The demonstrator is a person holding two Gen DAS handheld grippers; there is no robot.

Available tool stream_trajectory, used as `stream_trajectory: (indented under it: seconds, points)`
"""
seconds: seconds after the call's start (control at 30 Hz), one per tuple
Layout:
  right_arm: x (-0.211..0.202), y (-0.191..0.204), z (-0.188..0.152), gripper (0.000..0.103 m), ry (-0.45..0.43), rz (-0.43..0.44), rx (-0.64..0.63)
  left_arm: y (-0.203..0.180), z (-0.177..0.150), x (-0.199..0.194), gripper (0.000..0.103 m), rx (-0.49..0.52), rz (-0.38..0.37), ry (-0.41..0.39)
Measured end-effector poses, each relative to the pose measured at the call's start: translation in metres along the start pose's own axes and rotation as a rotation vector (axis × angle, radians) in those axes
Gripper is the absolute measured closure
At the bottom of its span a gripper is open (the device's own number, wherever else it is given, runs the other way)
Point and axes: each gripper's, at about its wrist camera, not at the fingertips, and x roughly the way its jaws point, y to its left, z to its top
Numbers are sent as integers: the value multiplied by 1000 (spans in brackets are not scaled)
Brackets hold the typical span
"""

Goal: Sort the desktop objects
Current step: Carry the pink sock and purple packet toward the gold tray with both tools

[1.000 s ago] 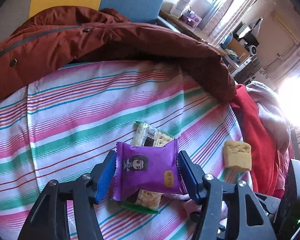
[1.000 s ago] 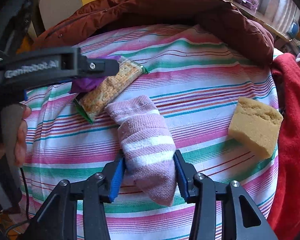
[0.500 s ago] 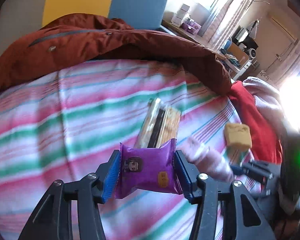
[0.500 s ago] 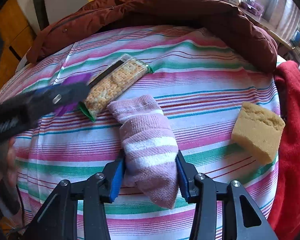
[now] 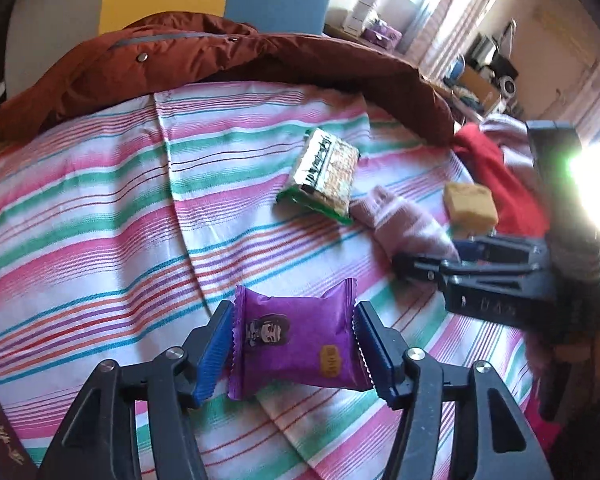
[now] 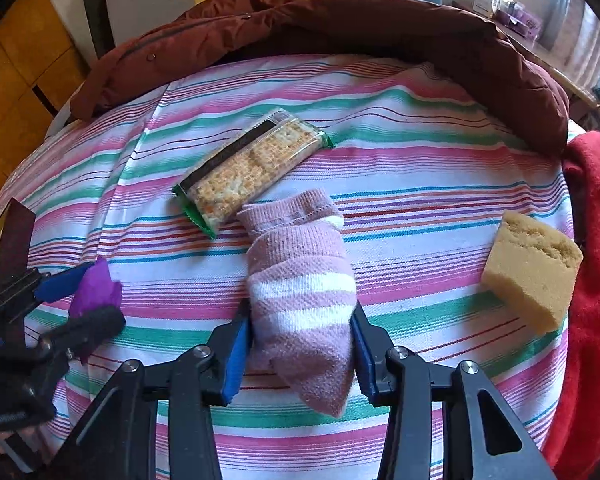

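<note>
A purple snack packet [image 5: 296, 344] lies on the striped cloth [image 5: 100, 220] between the blue pads of my left gripper [image 5: 294, 350]. Its jaws are opening and narrow gaps show at both crimped ends. In the right wrist view that gripper [image 6: 80, 300] and the packet [image 6: 96, 288] sit at the far left. My right gripper [image 6: 298, 344] is shut on a pink-and-white striped sock [image 6: 300, 280], whose cuff rests on the cloth. A clear pack of crackers [image 6: 248, 168] lies just beyond the sock. A tan sponge block [image 6: 532, 272] sits at the right.
A brown jacket [image 6: 340, 28] curves around the far edge of the cloth. A red garment [image 6: 596, 240] is bunched along the right side behind the sponge. A person's hand grips the right gripper's handle [image 5: 572, 344]. Shelves and clutter stand beyond.
My left gripper carried the purple packet off the cracker pack and leftward, down onto bare cloth, and its pads have eased off it. The right gripper and sock have hardly shifted.
</note>
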Motion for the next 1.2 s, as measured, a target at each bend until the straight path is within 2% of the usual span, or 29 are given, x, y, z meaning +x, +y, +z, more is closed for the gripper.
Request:
stream_trajectory:
  seconds: [0.23,0.47,0.53,0.67,0.9,1.2]
  points:
    - [16,9,18,56,8,-5,-4,-4,-6,-1,40,31,46,23]
    - [20,17,22,54,14,-32,-38,-17,-16,3,42,93,122,-14]
    - [19,17,21,57,11,-36,-40,-17,-18,1,47,93,119,-21]
    - [9,10,17,64,-4,-1,-26,-16,-24,-3,50,77,105,-37]
    - [-8,29,11,64,-48,59,-93,-14,-33,-27,50,36,107,-73]
    - [-17,48,-5,64,-63,126,-172,-11,-47,-82,50,4,148,-172]
